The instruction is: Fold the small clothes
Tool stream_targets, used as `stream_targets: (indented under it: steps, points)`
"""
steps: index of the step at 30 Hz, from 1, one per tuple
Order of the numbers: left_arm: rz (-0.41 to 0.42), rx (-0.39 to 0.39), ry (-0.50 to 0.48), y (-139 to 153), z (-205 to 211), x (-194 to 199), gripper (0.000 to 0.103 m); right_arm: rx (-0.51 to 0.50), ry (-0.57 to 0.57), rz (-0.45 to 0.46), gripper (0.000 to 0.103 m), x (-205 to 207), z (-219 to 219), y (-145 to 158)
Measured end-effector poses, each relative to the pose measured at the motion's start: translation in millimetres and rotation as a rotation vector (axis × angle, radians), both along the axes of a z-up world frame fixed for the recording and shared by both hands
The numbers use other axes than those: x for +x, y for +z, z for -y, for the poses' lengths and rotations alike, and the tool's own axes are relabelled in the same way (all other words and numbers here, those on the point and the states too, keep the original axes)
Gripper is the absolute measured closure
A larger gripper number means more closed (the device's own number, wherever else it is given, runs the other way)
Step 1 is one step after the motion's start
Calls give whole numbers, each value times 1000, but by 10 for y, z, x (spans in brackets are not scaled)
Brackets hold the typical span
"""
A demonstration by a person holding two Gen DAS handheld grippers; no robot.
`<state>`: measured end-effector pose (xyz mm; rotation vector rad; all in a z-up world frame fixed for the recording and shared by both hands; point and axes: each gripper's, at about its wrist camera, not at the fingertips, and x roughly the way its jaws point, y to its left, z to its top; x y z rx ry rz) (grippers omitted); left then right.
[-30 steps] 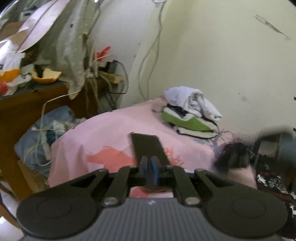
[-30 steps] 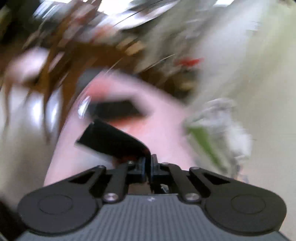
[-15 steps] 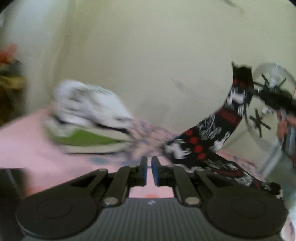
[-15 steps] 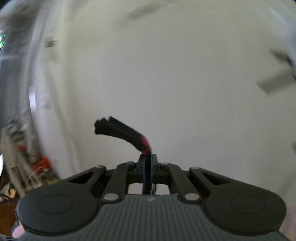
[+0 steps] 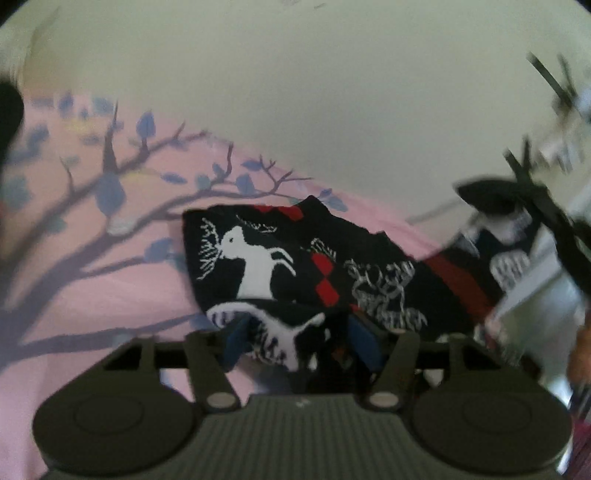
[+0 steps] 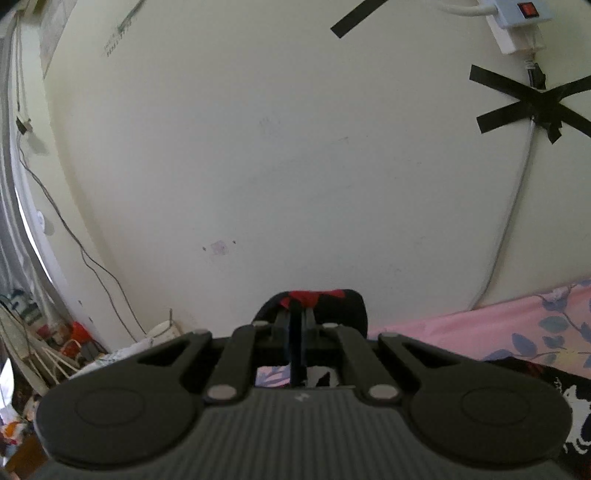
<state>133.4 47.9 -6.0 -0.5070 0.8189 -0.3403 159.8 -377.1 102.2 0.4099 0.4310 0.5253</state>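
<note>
On the pink bedsheet (image 5: 110, 280) printed with purple branches and blue leaves, we find the black garment (image 5: 295, 258), patterned with white deer and red diamonds, lying partly spread against the foot of the pale wall (image 5: 295, 92). We hold the left gripper (image 5: 299, 341) low over the garment's near edge, its blue-padded fingers (image 5: 234, 338) spread wide apart with a fold of the patterned cloth sitting between them; we cannot tell whether the pads touch the fabric. From the right side of the left wrist view, the garment rises off the sheet toward the blurred right gripper (image 5: 513, 206), which carries one end aloft. Through the right wrist camera, we see our right gripper (image 6: 297, 325) with its fingers pressed together on a bunched black-and-red fold of the garment (image 6: 314, 299), raised in front of the wall (image 6: 277, 166). Black tape (image 6: 532, 107) crosses the wall at upper right beside a white power strip (image 6: 517, 26) and its cable, and the pink sheet (image 6: 480, 328) runs along the lower right. Cluttered wires and boxes (image 6: 44, 339) sit at lower left.
</note>
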Motion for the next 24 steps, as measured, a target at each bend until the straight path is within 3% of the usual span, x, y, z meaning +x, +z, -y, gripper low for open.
stream_targets:
  steps: [1, 3, 6, 8, 10, 12, 14, 15, 16, 17, 18, 19, 20, 24]
  points:
    - [2, -4, -1, 2, -11, 57, 88, 12, 0, 6, 103, -20, 42, 39]
    - [16, 19, 3, 69, -27, 141, 90, 46, -10, 25, 103, -38, 103, 68]
    - [168, 66, 47, 430, -216, 73, 90, 101, -54, 34, 103, -154, 323, 25]
    - [236, 110, 59, 558, -287, 21, 90, 100, -97, 2, 103, -163, 368, -176]
    - [223, 170, 59, 502, -230, 53, 90, 49, -161, -111, 103, -156, 401, -534]
    - [161, 239, 42, 278, -142, 85, 89, -28, -201, -294, 103, -122, 406, -967]
    - [102, 276, 23, 82, -94, 93, 85, -30, -229, -402, 102, -172, 519, -1247]
    - [108, 273, 17, 50, -97, 61, 85, 6, -230, -395, 101, -230, 596, -1275]
    - [110, 269, 13, 73, -121, 36, 81, 6, -244, -388, 94, -283, 653, -1237]
    - [105, 258, 16, 121, -148, 13, 69, -11, -264, -358, 73, -348, 699, -1152]
    - [105, 241, 27, 177, -191, -35, 58, -30, -280, -321, 69, -404, 728, -1074]
    - [113, 219, 24, 218, -234, -117, 46, -62, -302, -280, 53, -409, 731, -997]
    - [124, 197, 8, 255, -254, -206, 46, -109, -332, -239, 45, -433, 729, -910]
    - [106, 199, -60, 255, -203, -571, 46, -204, -326, -156, 46, -379, 710, -743]
